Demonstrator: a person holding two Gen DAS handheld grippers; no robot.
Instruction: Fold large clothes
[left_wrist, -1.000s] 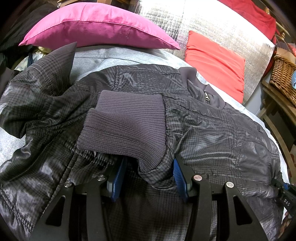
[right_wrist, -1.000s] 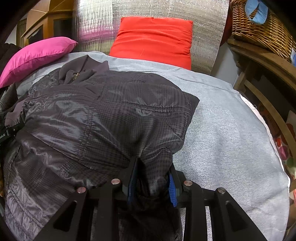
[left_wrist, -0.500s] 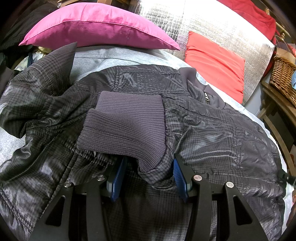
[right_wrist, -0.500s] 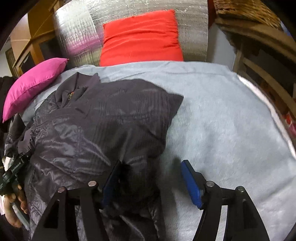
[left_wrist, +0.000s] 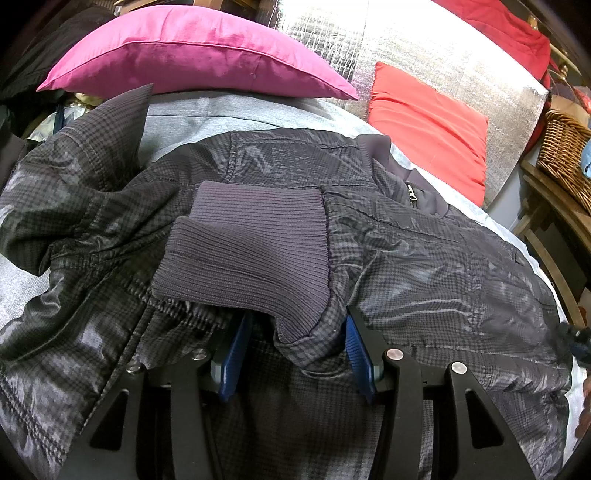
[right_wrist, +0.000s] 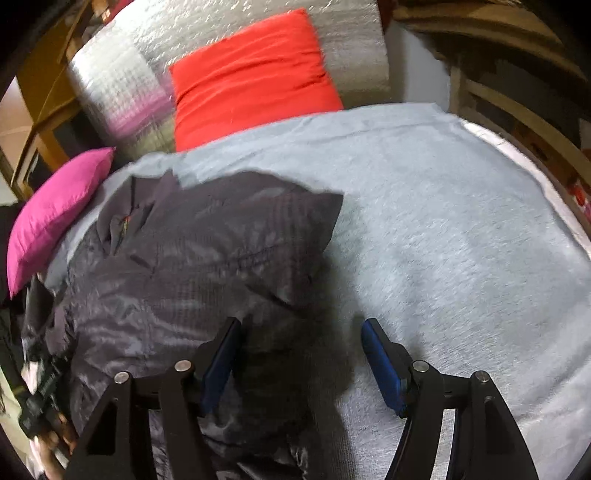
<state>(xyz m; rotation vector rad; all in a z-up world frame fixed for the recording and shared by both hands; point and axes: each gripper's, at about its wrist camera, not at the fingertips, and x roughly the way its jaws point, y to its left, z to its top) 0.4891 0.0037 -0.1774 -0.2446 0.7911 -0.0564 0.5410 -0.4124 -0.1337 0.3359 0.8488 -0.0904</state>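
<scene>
Released, jacket (right_wrist: 192, 280) edge lies beside bare grey blanket (right_wrist: 443, 240).

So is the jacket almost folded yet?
About halfway, I'd guess. Done: one sleeve's ribbed cuff lies across the jacket. In hand: the left gripper grips a fold by that cuff; the right gripper is open, holding nothing. Left: the other sleeve sticks out, and the body needs folding.

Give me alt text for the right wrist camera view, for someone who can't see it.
The right tool hangs open over the edge of a dark checked jacket spread on a pale grey blanket, gripping nothing. A red cushion and a pink cushion lie beyond.
</scene>
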